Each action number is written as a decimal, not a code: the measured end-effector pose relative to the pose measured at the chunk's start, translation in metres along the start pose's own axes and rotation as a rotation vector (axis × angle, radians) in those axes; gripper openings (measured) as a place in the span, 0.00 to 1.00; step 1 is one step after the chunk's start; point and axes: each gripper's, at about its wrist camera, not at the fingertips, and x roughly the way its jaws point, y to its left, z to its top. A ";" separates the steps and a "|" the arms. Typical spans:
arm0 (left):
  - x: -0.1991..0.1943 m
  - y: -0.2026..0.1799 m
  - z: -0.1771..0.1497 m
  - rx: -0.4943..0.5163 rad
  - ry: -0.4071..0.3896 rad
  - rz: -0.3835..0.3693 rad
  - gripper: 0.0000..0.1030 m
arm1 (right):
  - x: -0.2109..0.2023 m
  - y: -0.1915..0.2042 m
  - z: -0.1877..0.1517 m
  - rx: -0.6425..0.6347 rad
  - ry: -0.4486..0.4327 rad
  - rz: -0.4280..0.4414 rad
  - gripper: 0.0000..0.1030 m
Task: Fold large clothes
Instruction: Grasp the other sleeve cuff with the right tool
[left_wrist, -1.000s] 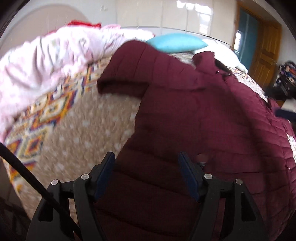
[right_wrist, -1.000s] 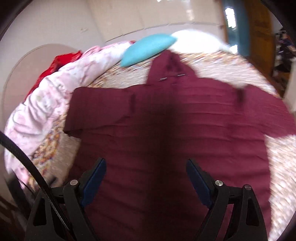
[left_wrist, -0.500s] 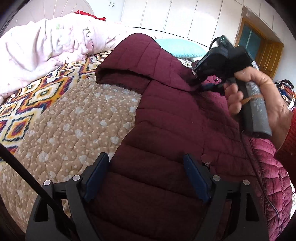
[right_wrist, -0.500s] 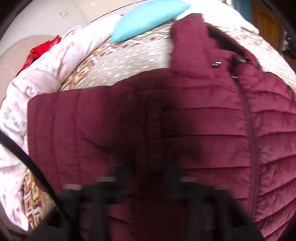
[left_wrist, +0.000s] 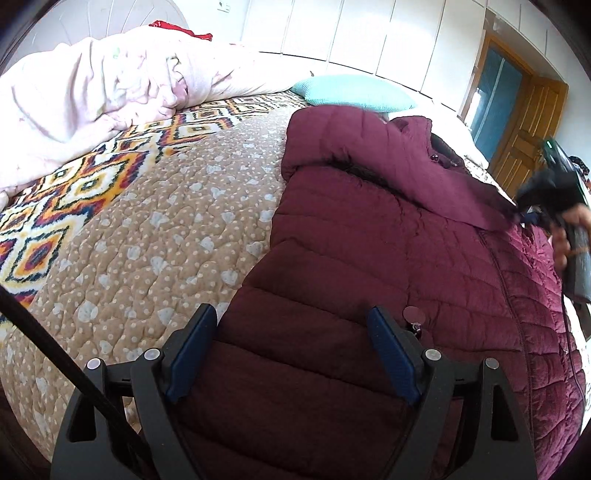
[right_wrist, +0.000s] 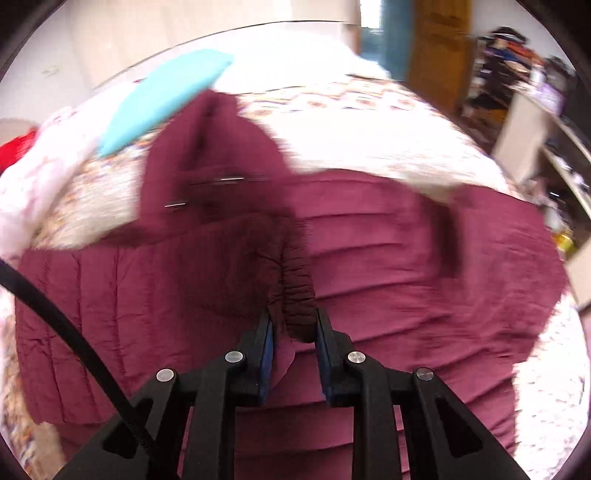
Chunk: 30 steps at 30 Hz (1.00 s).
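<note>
A maroon quilted jacket (left_wrist: 369, 266) is spread on a bed covered by a tan dotted quilt (left_wrist: 147, 229) with a bright diamond-patterned band. Its long axis is laid from the hem, nearest the left wrist camera, up to the collar (left_wrist: 417, 129), which is pointed toward the turquoise pillow (left_wrist: 351, 92) at the head of the bed. A zipper line (left_wrist: 513, 295) is seen running along the same axis. The left sleeve (left_wrist: 369, 155) is folded across the chest toward the right.

The left gripper (left_wrist: 291, 354) is held low over the hem area with its blue-padded fingers (left_wrist: 190, 354) spread wide; nothing is gripped between them. A small round snap or pull tab (left_wrist: 415, 315) is seen just beside its right finger.

The gathered sleeve cuff (right_wrist: 295, 295) is pinched by the right gripper (right_wrist: 293, 343), whose fingers (right_wrist: 266, 350) are drawn narrow around it. The right wrist view is smeared by motion blur. In the left wrist view the right gripper (left_wrist: 528, 216) is found at the far right edge, gripped by the hand (left_wrist: 569, 236).

A crumpled pink duvet (left_wrist: 92, 92) is heaped at the left of the bed. No brand, label or legible writing can be made out.
</note>
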 end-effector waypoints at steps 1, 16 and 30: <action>0.000 -0.001 0.000 0.003 0.003 0.006 0.80 | 0.003 -0.010 -0.001 0.019 0.002 -0.024 0.22; 0.009 -0.007 0.002 0.047 0.043 0.078 0.83 | -0.053 -0.157 -0.045 0.132 -0.050 0.117 0.50; 0.016 -0.011 0.002 0.065 0.079 0.125 0.88 | 0.001 -0.431 -0.066 0.781 -0.078 0.269 0.53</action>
